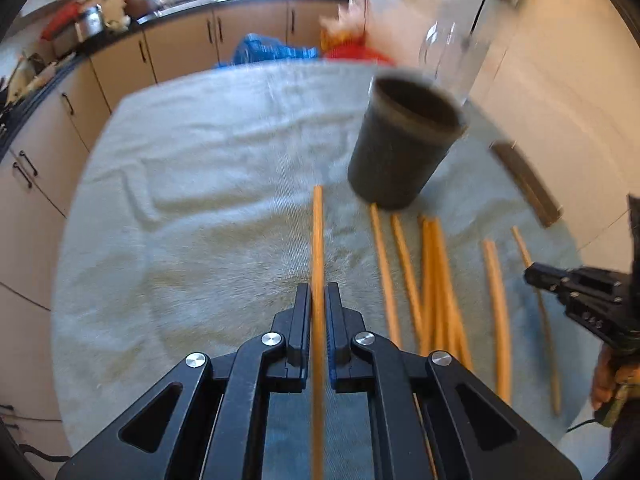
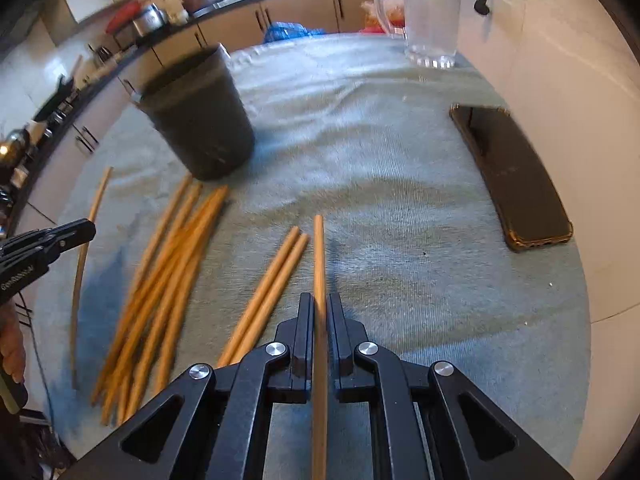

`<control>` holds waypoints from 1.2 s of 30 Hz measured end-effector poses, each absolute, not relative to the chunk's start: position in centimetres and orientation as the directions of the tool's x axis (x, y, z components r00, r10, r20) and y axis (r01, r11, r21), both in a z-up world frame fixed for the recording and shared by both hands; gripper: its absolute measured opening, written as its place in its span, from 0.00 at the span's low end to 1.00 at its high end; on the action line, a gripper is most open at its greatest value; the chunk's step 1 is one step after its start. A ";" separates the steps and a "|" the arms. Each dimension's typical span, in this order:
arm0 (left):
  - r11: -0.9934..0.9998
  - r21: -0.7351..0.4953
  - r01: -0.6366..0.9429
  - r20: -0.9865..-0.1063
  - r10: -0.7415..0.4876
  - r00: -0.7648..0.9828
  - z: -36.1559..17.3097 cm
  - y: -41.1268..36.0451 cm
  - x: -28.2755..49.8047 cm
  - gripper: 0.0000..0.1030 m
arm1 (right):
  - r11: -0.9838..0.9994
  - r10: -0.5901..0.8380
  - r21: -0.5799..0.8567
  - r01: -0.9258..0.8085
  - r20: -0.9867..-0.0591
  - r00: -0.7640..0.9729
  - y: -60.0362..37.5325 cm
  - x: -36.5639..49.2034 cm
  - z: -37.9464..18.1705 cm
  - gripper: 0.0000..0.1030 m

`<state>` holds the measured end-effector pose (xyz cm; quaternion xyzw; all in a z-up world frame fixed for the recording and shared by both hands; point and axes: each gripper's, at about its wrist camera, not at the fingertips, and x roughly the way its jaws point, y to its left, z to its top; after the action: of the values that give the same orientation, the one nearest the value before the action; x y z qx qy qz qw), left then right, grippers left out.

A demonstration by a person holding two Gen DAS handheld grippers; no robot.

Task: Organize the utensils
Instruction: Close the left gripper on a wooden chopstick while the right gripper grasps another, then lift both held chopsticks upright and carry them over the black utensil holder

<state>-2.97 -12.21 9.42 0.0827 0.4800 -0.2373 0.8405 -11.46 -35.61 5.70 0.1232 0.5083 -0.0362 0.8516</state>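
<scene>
A pale towel (image 2: 400, 184) is spread over the table, and a dark cup (image 2: 200, 120) stands on it beside loose chopsticks (image 2: 160, 280). A black phone (image 2: 516, 184) and a clear jug (image 2: 432, 12) are sharply shown only by the right view. One chopstick (image 1: 317, 240) is pinched in the left gripper (image 1: 318, 300); another chopstick (image 2: 319, 256) is clamped by the right gripper (image 2: 319, 312). Small white lettering on the left gripper's side cannot be read.
</scene>
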 end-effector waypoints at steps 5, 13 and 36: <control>0.871 -0.101 0.480 -0.765 -0.377 0.523 14.2 -10.8 -6.2 0.06 | 0.971 0.052 0.179 0.158 -0.806 0.590 -34.7 -14.5 9.3 0.07; 0.867 -0.048 0.496 -0.662 -0.399 0.634 18.7 -9.4 -12.8 0.06 | 0.982 0.032 0.156 0.110 -0.702 0.712 -32.7 -18.9 14.5 0.07; 0.850 -0.104 0.517 -0.542 -0.484 0.687 23.5 -9.8 -12.9 0.06 | 0.979 0.044 0.189 0.070 -0.540 0.840 -32.7 -20.2 21.5 0.07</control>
<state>-12.89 -9.81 23.51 0.0283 0.2868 -0.2726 0.9179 -20.16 -32.70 21.50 0.1010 0.2824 -0.0069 0.9539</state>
